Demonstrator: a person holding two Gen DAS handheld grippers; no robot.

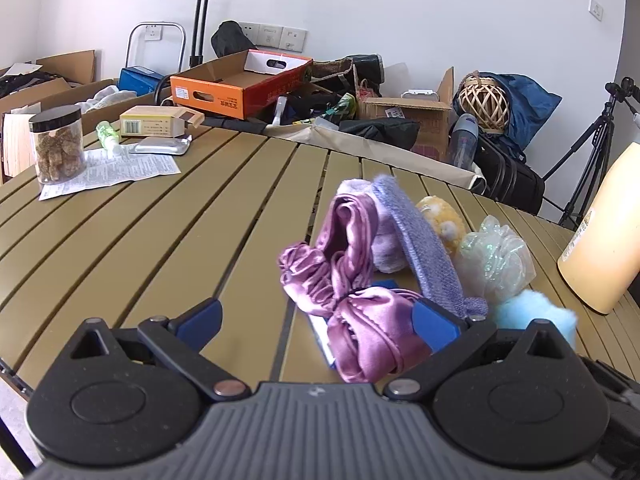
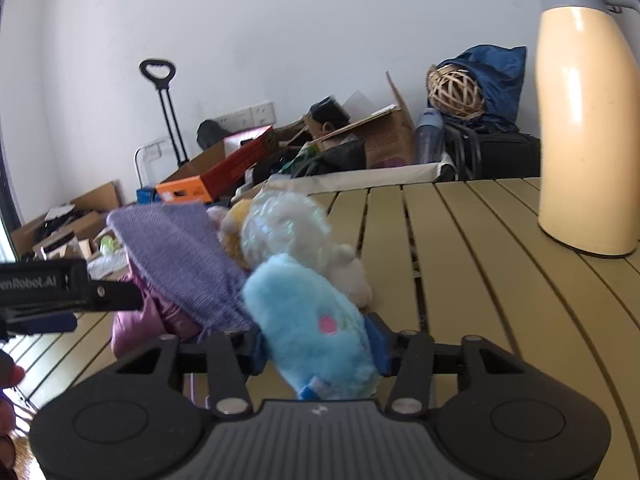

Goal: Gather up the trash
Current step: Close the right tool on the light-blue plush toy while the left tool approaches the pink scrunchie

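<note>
Right gripper (image 2: 318, 354): clamped on blue plush scrunchie (image 2: 308, 320), bottom of hair-accessory pile (image 1: 400, 248). Left gripper (image 1: 316, 318): spread wide, pink satin scrunchie (image 1: 372, 336) between pads, ungripped. Cream thermos (image 2: 584, 120): right of pile. Risk: lifting blue plush scrunchie drags purple knit band (image 2: 180, 256), topples pile.

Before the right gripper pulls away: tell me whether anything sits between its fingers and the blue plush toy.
Nothing visible does. The right gripper already has the blue plush toy between its blue pads, which press its sides. The purple knit cloth lies just to the toy's left.
</note>
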